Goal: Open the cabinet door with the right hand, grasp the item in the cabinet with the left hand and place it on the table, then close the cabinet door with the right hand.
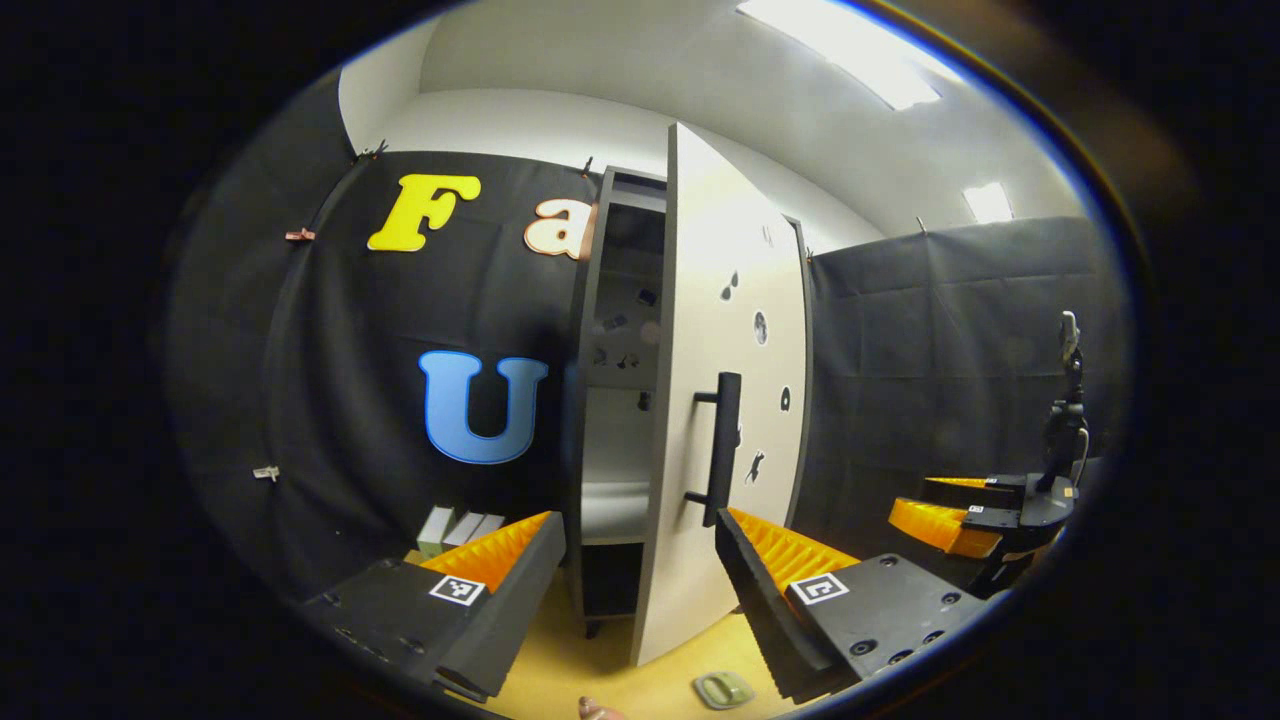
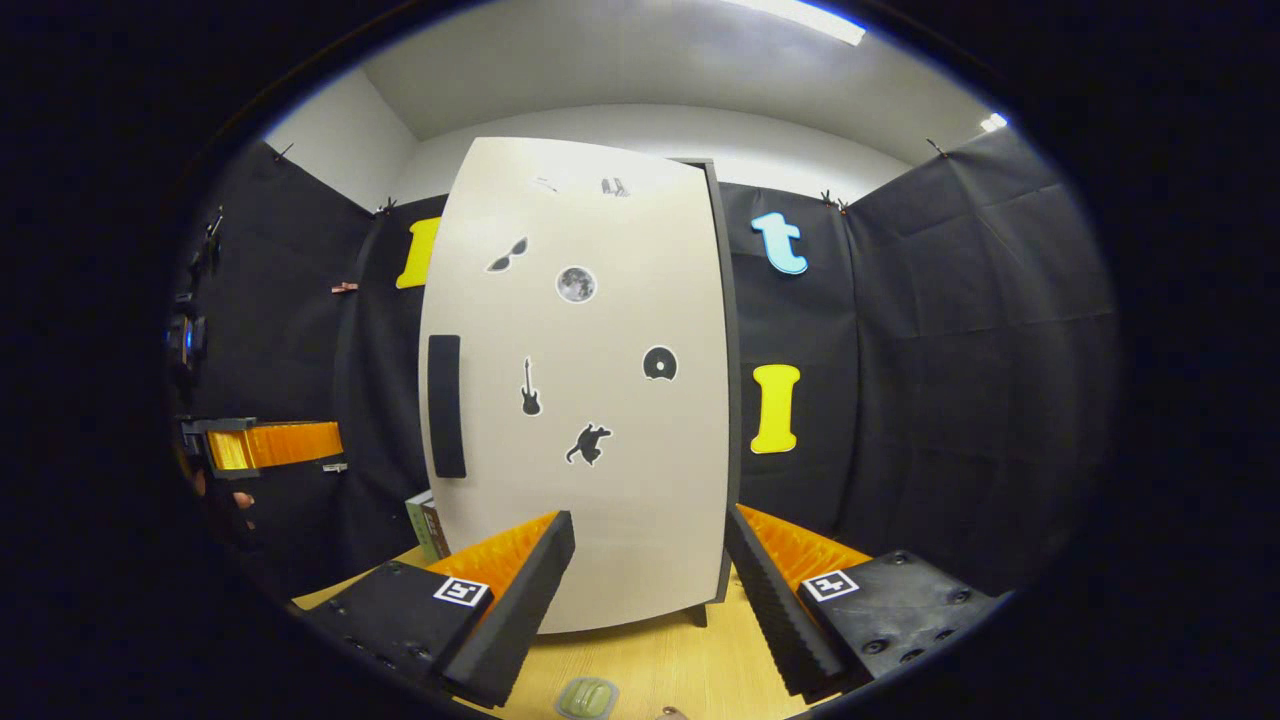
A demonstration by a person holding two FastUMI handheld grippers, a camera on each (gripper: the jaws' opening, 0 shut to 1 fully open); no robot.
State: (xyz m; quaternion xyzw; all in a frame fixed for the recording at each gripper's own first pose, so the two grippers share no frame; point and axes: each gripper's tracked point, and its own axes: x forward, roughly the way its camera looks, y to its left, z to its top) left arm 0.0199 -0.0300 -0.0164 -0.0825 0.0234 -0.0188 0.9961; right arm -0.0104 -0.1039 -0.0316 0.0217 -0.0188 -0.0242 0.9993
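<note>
In the left gripper view the left gripper (image 1: pixel 640 600) sits at six o'clock with its jaws spread wide and nothing between them. Just below it, on the light wooden table (image 1: pixel 560 680), lies a small pale green item (image 1: pixel 723 689) at about five o'clock, apart from both fingers. Beyond the fingertips stands the cabinet (image 1: pixel 612 400), its pale door (image 1: pixel 735 400) swung partly open toward the camera, the dark bar handle (image 1: pixel 722 448) near the view's centre. Through the gap the shelves look bare, though the interior is dim and hard to read. At seven o'clock some small boxes (image 1: pixel 455 528) stand by the wall. At three o'clock the right gripper (image 1: pixel 950 510) hangs well apart from the door, touching nothing.

In the right gripper view the right gripper (image 2: pixel 650 590) has its jaws spread, holding nothing; the green item (image 2: pixel 587 697) lies on the table at six o'clock. The door (image 2: pixel 590 400) stands ahead, carrying dark stickers (image 2: pixel 575 284), its handle (image 2: pixel 445 405) at nine o'clock. Farther left, the left gripper (image 2: pixel 270 445) shows at nine o'clock.
</note>
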